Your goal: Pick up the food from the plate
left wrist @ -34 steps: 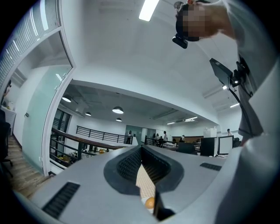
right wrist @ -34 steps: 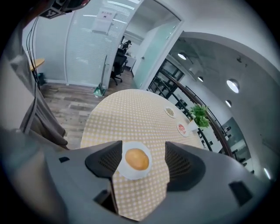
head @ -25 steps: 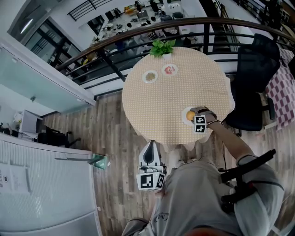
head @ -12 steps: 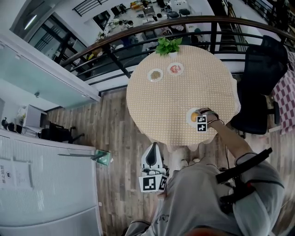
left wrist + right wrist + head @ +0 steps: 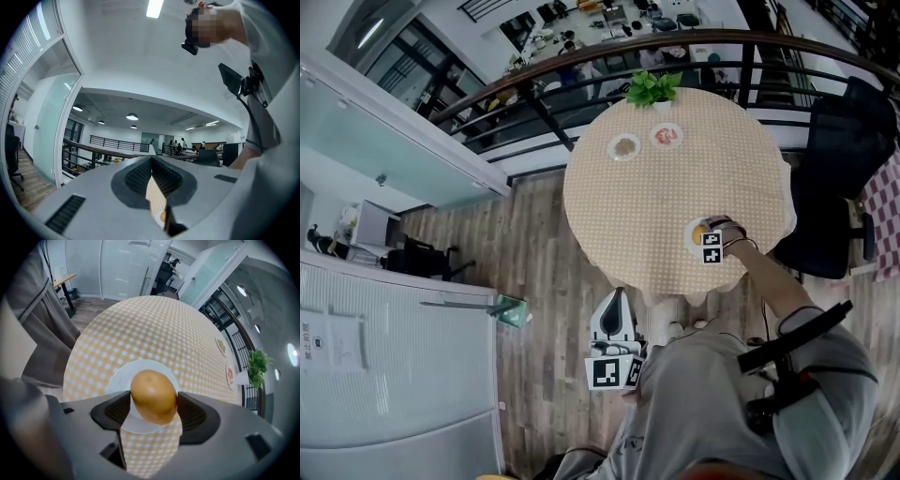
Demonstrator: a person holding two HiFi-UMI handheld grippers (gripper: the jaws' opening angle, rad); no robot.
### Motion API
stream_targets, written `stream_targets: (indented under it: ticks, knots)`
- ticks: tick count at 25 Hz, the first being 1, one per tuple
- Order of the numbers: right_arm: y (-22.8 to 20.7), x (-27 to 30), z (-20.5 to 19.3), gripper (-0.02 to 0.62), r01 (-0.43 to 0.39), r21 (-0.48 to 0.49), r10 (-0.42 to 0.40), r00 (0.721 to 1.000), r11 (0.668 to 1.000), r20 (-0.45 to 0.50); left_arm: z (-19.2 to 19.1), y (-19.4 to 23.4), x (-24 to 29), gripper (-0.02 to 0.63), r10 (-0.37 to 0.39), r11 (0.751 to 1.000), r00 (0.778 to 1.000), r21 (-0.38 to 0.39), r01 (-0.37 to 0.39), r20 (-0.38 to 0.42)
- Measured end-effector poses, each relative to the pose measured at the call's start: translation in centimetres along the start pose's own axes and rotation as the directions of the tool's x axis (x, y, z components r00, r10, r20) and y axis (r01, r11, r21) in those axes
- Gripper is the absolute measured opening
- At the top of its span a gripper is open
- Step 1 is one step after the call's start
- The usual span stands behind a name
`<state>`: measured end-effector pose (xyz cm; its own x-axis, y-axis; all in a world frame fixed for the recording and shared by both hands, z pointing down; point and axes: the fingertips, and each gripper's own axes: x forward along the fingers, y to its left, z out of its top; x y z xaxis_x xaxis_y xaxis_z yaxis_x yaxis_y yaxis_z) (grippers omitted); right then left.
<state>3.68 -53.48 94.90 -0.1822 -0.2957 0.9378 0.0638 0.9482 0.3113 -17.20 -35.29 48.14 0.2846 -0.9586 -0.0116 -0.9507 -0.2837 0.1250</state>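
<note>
A brown potato [image 5: 153, 392] sits between the pads of my right gripper [image 5: 153, 405], which is shut on it just over a white plate [image 5: 123, 376]. In the head view the plate [image 5: 693, 235] lies at the near right edge of the round checkered table [image 5: 675, 187]. There the right gripper [image 5: 706, 234] covers most of the potato [image 5: 699, 231]. My left gripper [image 5: 615, 296] hangs below the table's near edge, in front of my body. In its own view the left gripper [image 5: 152, 160] points upward, shut with nothing held.
Two small plates of food [image 5: 624, 146] [image 5: 666, 136] and a potted plant [image 5: 652, 89] stand at the table's far side. A curved railing [image 5: 581, 70] runs behind the table. A black chair [image 5: 834, 178] stands at the right. Wooden floor lies to the left.
The right gripper has stayed at the plate and now covers more of the potato. The left gripper has not moved. The head view has shifted slightly.
</note>
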Motion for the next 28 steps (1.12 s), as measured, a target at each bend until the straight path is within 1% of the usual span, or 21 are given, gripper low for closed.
stream_targets:
  ticks: [2,4,5,6,9,11,16,22,26,28]
  knots:
    - [0.0,0.6,-0.5,0.302,-0.031,-0.008,0.03,0.999,0.999,-0.043,0.2,0.0,0.0,0.011,-0.006,1.0,1.0,0.001,0.006,0.004]
    - [0.5,1.2,-1.3,0.303,-0.096,0.007,0.096,0.992,0.995,-0.087,0.3,0.2,-0.1,0.011,-0.007,1.0,1.0,-0.001,0.007,0.005]
    - [0.8,1.3,-1.6,0.307,-0.117,0.022,0.118,0.989,0.993,-0.089,0.3,0.2,-0.1,0.011,-0.004,1.0,1.0,-0.002,0.004,0.006]
    - [0.8,1.4,-1.8,0.306,-0.121,0.035,0.123,0.989,0.992,-0.08,0.3,0.3,-0.1,0.011,-0.001,1.0,1.0,-0.002,0.001,0.007]
    - [0.6,1.7,-1.5,0.307,-0.079,0.049,0.081,0.995,0.996,-0.049,0.3,0.8,-0.5,0.011,0.016,1.0,1.0,-0.003,-0.016,0.008]
    - [0.7,2.0,-1.4,0.308,-0.057,0.045,0.059,0.997,0.997,-0.049,0.3,1.1,-0.7,0.011,0.027,1.0,1.0,-0.005,-0.027,0.003]
    - [1.0,2.4,-1.6,0.307,-0.075,0.058,0.079,0.995,0.995,-0.059,0.1,1.3,-0.9,0.011,0.03,1.0,1.0,-0.006,-0.03,0.0]
    - [0.9,2.3,-1.7,0.307,-0.077,0.089,0.082,0.995,0.993,-0.056,0.2,1.7,-0.9,0.011,0.03,1.0,1.0,-0.009,-0.03,-0.006]
    - [0.8,2.2,-1.9,0.307,-0.078,0.128,0.086,0.995,0.989,-0.055,0.2,2.1,-1.2,0.011,0.04,0.999,0.999,-0.012,-0.04,-0.005]
    - [1.0,1.9,-1.7,0.307,-0.096,0.159,0.103,0.994,0.983,-0.036,0.3,2.4,-1.4,0.011,0.047,0.999,0.999,-0.01,-0.047,-0.005]
